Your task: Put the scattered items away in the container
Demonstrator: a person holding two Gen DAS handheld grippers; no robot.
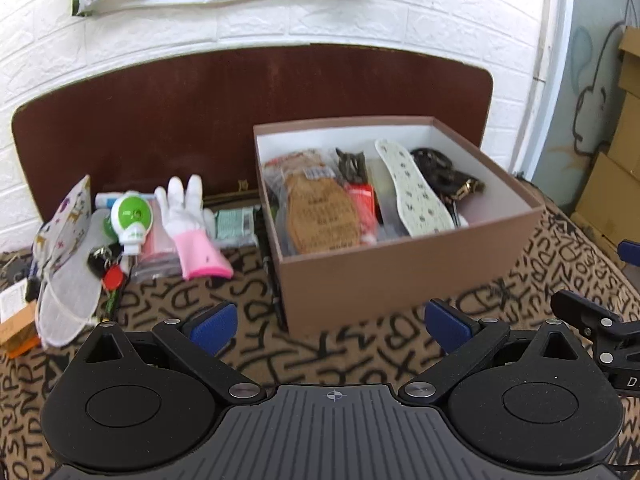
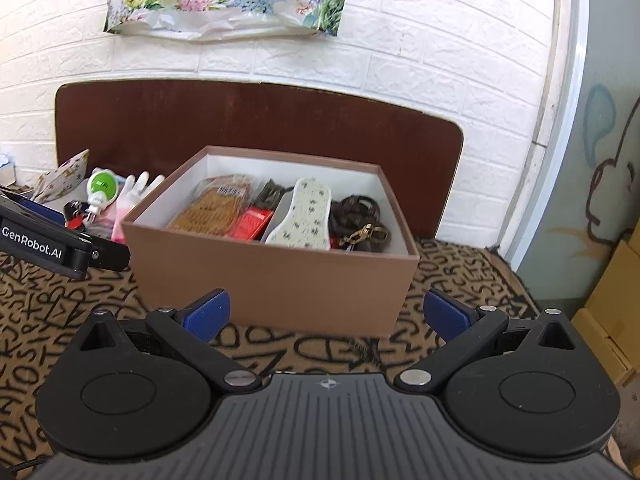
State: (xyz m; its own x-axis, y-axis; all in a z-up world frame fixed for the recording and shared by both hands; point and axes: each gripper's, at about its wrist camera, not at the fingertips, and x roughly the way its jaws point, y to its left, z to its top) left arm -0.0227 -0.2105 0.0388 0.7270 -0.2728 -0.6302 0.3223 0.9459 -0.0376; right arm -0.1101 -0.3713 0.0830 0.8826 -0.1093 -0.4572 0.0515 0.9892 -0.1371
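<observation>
Both grippers, left (image 1: 332, 326) and right (image 2: 326, 316), hover with fingers spread wide and nothing between them, just before the brown box (image 1: 400, 276). It stands on a letter-patterned cloth (image 1: 360, 356) and holds an insole (image 1: 416, 190), snack packets (image 1: 320, 208) and a dark strap (image 1: 440, 172). Left of the box lie a glove (image 1: 188, 216), a green-and-white gadget (image 1: 130, 216), keys (image 1: 106, 268) and a printed hat (image 1: 66, 248).

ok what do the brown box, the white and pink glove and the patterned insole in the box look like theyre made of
Brown box: likely rigid cardboard, matte brown outside, white paper lining, crisp straight walls.
Glove: seemingly knit fabric, soft white fingers with a pink cuff; it slumps limply.
Insole: probably thin foam or fabric, pale with small dark prints, flat and slightly curved; hard to tell which.
</observation>
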